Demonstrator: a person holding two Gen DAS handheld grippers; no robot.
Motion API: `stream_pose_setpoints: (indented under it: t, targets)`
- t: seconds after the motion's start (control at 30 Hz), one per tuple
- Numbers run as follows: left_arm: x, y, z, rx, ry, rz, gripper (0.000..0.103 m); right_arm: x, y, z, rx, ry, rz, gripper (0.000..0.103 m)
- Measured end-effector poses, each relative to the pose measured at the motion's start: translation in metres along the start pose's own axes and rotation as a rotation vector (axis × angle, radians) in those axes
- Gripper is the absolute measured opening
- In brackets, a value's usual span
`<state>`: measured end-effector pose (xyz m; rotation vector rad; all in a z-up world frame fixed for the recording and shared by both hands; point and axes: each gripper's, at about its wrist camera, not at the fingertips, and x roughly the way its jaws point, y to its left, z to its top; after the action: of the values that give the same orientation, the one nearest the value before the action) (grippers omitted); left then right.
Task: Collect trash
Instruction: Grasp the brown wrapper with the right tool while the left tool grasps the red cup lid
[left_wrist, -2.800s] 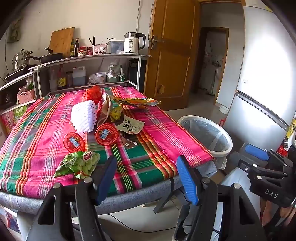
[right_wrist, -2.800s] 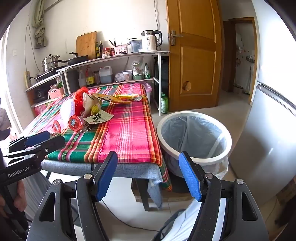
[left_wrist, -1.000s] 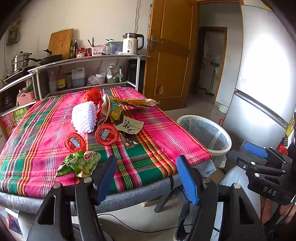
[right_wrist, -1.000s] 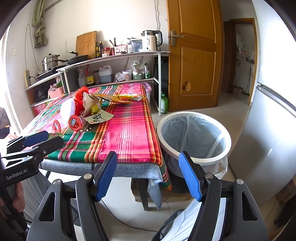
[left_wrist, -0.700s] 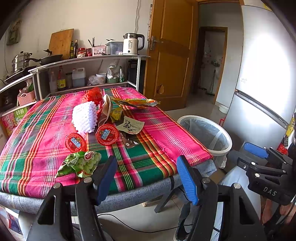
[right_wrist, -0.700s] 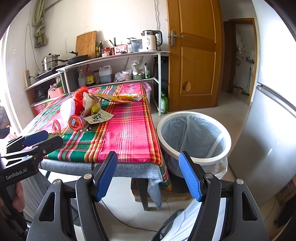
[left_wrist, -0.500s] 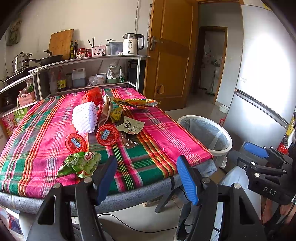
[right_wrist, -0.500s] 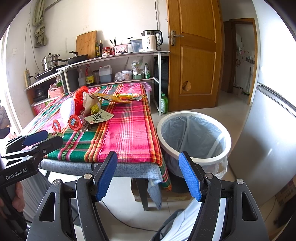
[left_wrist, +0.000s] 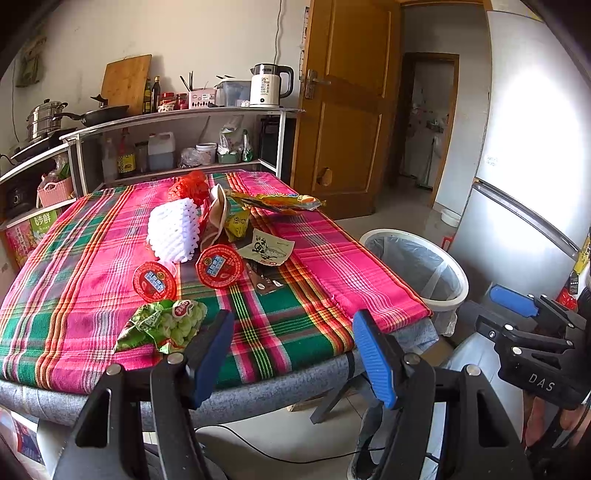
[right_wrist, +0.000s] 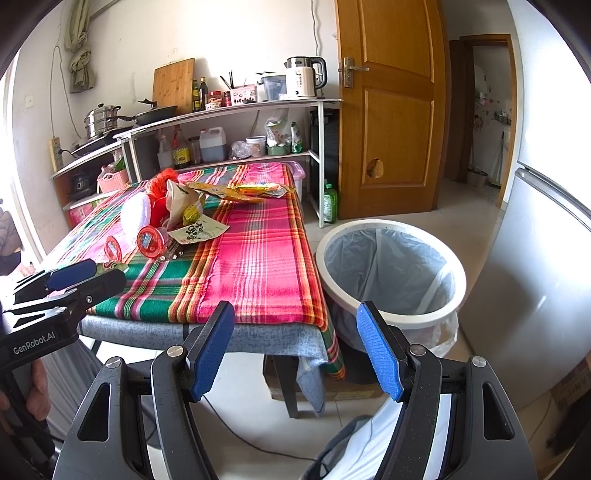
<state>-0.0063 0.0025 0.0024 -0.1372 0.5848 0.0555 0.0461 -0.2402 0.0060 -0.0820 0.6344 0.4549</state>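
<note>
Both tools held back from the table edge, nothing grasped; reads as a survey stance before the first pick.

Left gripper (left_wrist: 291, 354): blue pads spread wide, empty, low centre of the left wrist view, aimed across the plaid tablecloth (left_wrist: 317, 254).

Right gripper (right_wrist: 295, 350): pads likewise apart, empty, aimed between the table corner and the white bin (right_wrist: 391, 317), right of centre in its frame.

Trash sits clustered mid-table:
- green snack wrapper (left_wrist: 162, 325), nearest the edge, long axis running lower left to upper right
- two red-lidded cups (left_wrist: 218, 265), lids tilted toward the camera
- white foam net (left_wrist: 173, 230)
- long yellow wrapper (left_wrist: 275, 201), lying left-right, far side.

Bin stands on the floor beside the table, lined, mouth up; probably placed there for short drops.
</note>
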Motion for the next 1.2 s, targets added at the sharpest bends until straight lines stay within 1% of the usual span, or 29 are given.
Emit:
stream_pose_setpoints:
  t: [0.1, 0.27, 0.43, 0.63, 0.8, 1.03, 1.13, 1.2]
  targets:
    - [0.001, 0.007, 0.001, -0.030, 0.001, -0.019, 0.069, 0.005, 0.003, 0.003, -0.013, 0.007, 0.012, 0.069]
    - [0.004, 0.023, 0.005, -0.076, -0.003, 0.011, 0.069, 0.017, 0.009, 0.011, -0.023, 0.022, 0.053, 0.069]
    - [0.010, 0.044, 0.009, -0.123, 0.004, 0.052, 0.069, 0.030, 0.021, 0.020, -0.051, 0.028, 0.086, 0.069]
    - [0.017, 0.068, 0.015, -0.147, 0.006, 0.123, 0.069, 0.047, 0.036, 0.031, -0.074, 0.048, 0.121, 0.069]
    - [0.026, 0.087, 0.019, -0.169, 0.009, 0.164, 0.069, 0.063, 0.050, 0.039, -0.087, 0.067, 0.152, 0.069]
    - [0.046, 0.111, 0.023, -0.198, 0.043, 0.178, 0.069, 0.087, 0.068, 0.050, -0.111, 0.085, 0.187, 0.069]
    - [0.056, 0.117, 0.022, -0.202, 0.064, 0.179, 0.069, 0.101, 0.076, 0.057, -0.123, 0.097, 0.197, 0.066]
    - [0.060, 0.119, 0.022, -0.203, 0.077, 0.171, 0.069, 0.112, 0.081, 0.061, -0.137, 0.112, 0.204, 0.061]
